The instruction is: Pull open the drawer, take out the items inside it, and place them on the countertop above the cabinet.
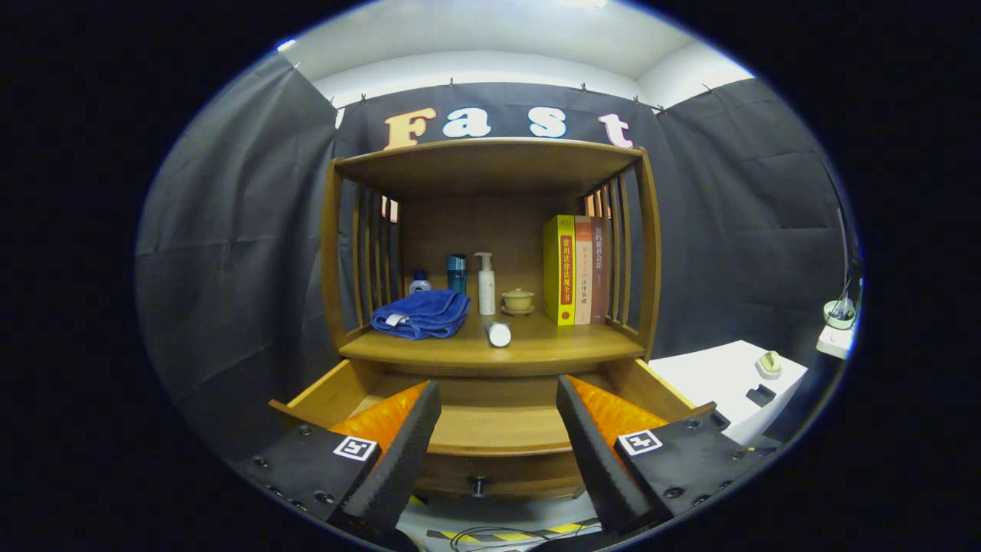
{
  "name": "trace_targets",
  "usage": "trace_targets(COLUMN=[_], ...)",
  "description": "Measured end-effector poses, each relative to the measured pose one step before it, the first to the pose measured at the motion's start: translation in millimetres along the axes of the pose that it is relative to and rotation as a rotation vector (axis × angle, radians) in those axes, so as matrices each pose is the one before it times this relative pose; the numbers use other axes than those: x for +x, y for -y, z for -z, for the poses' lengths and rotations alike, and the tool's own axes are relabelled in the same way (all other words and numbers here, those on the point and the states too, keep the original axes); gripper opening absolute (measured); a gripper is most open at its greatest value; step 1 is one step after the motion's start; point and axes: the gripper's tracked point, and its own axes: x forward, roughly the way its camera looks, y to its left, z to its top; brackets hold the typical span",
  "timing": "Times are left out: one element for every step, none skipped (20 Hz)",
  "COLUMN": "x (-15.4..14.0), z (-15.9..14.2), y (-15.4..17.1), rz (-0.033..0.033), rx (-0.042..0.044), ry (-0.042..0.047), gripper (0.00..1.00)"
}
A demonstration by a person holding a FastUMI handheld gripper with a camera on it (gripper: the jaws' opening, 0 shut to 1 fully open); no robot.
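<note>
Blue towel; white tube; yellow book; tan wooden drawer.

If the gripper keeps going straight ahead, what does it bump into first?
Probably the open drawer lying between its open jaws, likely its back wall under the countertop. Depth is hard to judge. The gripper holds nothing.

Gripper is a 2-finger job, one finger each side of the drawer knob. They're spread wide w/ nothing gripped between them. Each finger is a long wedge, tapering to a blunt tip up past the knob. Inner faces are finely ribbed, foam-looking. Outboard of each sits a flat angular plate w/ round screws at the corners. There's a white square tag w/ black blocky pattern on both plates, one left of the knob and one right of it. Ridged panel behind each pad too.
</note>
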Motion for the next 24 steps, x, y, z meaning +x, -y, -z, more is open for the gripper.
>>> trace_targets(x=[-0.85, -0.23, 1.88, 2.11, 2.03, 0.43, 3.88, 3.66, 2.56, 2.73, 3.6, 2.99, 3.06, 0.25, -2.03, 2.95, 3.11, 4.44, 4.31, 6.99, 7.72, 8.34, 9.4, 7.63], z=[11.91, 11.5, 12.37, 12.86, 14.0, 11.46, 10.64, 8.69, 5.56, 2.5, 1.19, 0.51, 1.7, -0.62, -0.99, -0.28, -0.46, -1.4, -1.61, -3.2, -1.82, -2.96, -4.21, -8.14], y=[-2.23, -4.11, -3.07, -0.78, 0.83, 1.93, 0.2, 1.98, 2.36, 1.02, -0.07, 0.65, 2.9, 0.08, 1.52, -1.72, -1.21, 0.3, -1.29, -0.01, -0.49, -0.89, -0.88, -0.07], rz=[-0.00455, -0.007, -0.00691, -0.00168, 0.00448, 0.00356, 0.0024, 0.0066, 0.007, 0.00575, 0.00305, 0.00455, 0.01772, 0.00615, 0.00514, 0.00377, 0.00398, 0.00492, 0.00457, 0.00256, -0.00066, -0.00209, -0.00275, -0.00102], rx=[-0.00328, 0.00488, 0.01145, 0.01217, 0.00782, 0.00393, 0.00042, -0.00702, -0.01033, -0.0051, -0.00158, -0.00319, -0.00524, -0.00439, -0.00559, 0.00011, -0.00515, -0.00576, -0.00219, 0.00203, 0.00029, -0.00022, -0.00444, -0.00835], ry=[-0.00287, -0.00709, -0.01463, -0.01888, -0.02074, -0.02113, -0.0176, -0.01604, -0.01008, -0.00191, -0.00071, -0.00268, -0.00515, 0.00937, -0.00096, 0.00171, -0.00461, 0.00314, -0.00349, 0.00178, -0.00273, 0.00247, 0.00713, 0.01431], gripper=[0.98, 0.98, 0.98, 0.98, 0.99, 0.99, 0.99, 0.99, 0.99, 0.99, 0.99, 0.99, 0.99, 0.99, 0.98, 0.97, 0.97, 0.97, 0.98, 0.98, 0.98, 0.97, 0.97, 0.97])
